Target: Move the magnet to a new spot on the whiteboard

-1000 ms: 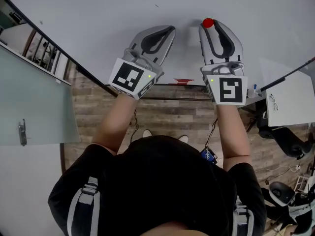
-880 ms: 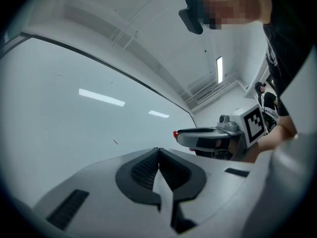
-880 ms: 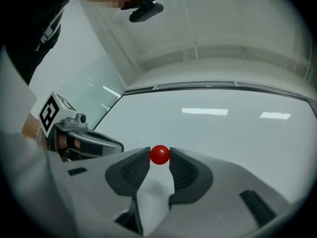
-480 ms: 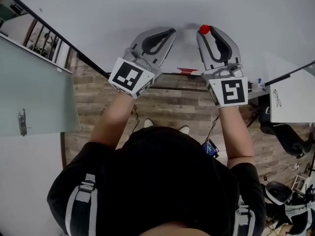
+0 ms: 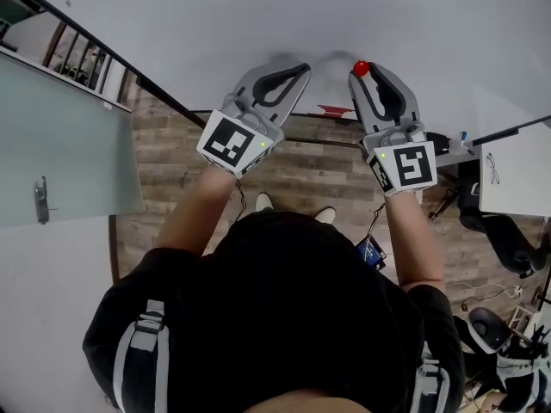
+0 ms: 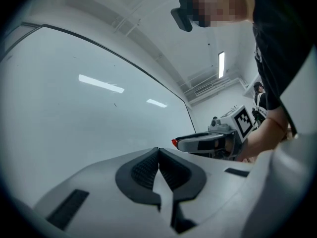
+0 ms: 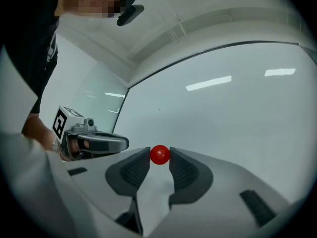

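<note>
Small round red magnet (image 7: 159,154): pinched at its sides between the two dark ribbed pads of the grey plastic right gripper (image 5: 363,68), jaws partly apart around it, held close before the glossy white whiteboard (image 5: 215,15); contact with the board not discernible. Grey plastic left gripper (image 6: 158,150): just beside the right one, tips toward the same board, jaws pressed together, nothing between them. Below both: brown wood-plank floor (image 5: 293,175). Far left: frosted glass panel (image 5: 60,144).
</note>
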A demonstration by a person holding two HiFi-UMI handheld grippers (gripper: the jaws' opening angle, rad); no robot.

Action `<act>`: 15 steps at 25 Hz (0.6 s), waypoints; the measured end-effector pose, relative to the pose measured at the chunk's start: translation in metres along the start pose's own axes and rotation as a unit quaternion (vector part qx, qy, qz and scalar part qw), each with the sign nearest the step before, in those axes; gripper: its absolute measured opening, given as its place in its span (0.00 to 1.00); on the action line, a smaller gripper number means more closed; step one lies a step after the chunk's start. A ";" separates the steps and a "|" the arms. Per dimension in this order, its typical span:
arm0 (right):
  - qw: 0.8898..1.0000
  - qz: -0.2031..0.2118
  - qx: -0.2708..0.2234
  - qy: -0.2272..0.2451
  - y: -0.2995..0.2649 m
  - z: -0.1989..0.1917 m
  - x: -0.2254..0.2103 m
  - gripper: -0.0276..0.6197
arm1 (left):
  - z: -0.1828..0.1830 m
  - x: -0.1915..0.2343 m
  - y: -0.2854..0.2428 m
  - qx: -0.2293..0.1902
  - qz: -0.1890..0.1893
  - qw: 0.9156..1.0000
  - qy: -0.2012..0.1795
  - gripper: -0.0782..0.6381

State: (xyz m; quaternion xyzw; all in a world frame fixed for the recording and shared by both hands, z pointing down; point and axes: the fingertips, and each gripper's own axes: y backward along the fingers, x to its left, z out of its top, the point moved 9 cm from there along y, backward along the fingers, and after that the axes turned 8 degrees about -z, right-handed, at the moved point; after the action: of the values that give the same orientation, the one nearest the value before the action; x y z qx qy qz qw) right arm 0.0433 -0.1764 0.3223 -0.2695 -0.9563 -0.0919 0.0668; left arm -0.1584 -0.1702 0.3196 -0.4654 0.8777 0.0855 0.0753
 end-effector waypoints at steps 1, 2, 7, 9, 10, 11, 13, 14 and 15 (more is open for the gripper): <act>1.000 0.003 0.005 -0.008 0.002 -0.005 0.000 0.22 | -0.005 -0.003 0.002 0.004 -0.002 1.000 0.002 0.12; 1.000 0.007 0.009 -0.015 0.004 -0.010 0.001 0.22 | -0.009 -0.005 0.004 0.008 -0.004 1.000 0.005 0.12; 0.999 0.030 0.023 -0.036 0.015 -0.030 0.016 0.23 | -0.031 -0.017 0.015 0.023 -0.016 0.999 0.026 0.12; 0.998 0.042 0.024 -0.041 0.021 -0.038 0.020 0.23 | -0.036 -0.021 0.017 0.031 -0.013 0.999 0.029 0.12; 0.998 0.048 0.024 -0.042 0.024 -0.042 0.023 0.23 | -0.039 -0.023 0.018 0.033 -0.012 0.999 0.032 0.12; 0.997 0.053 0.025 -0.040 0.026 -0.046 0.025 0.23 | -0.044 -0.026 0.020 0.033 -0.012 0.999 0.036 0.12; 0.997 0.061 0.029 -0.037 0.030 -0.053 0.030 0.23 | -0.056 -0.031 0.025 0.034 -0.017 0.998 0.042 0.12; 0.997 0.064 0.031 -0.039 0.032 -0.056 0.032 0.23 | -0.062 -0.034 0.028 0.037 -0.020 0.998 0.044 0.12; 0.996 0.065 0.032 -0.044 0.034 -0.059 0.034 0.23 | -0.067 -0.035 0.031 0.040 -0.021 0.998 0.047 0.12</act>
State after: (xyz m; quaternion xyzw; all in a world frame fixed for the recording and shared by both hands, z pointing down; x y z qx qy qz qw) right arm 0.0367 -0.1433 0.3900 -0.3328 -0.9411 -0.0446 0.0389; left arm -0.1683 -0.1393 0.3946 -0.4841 0.8729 0.0266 0.0546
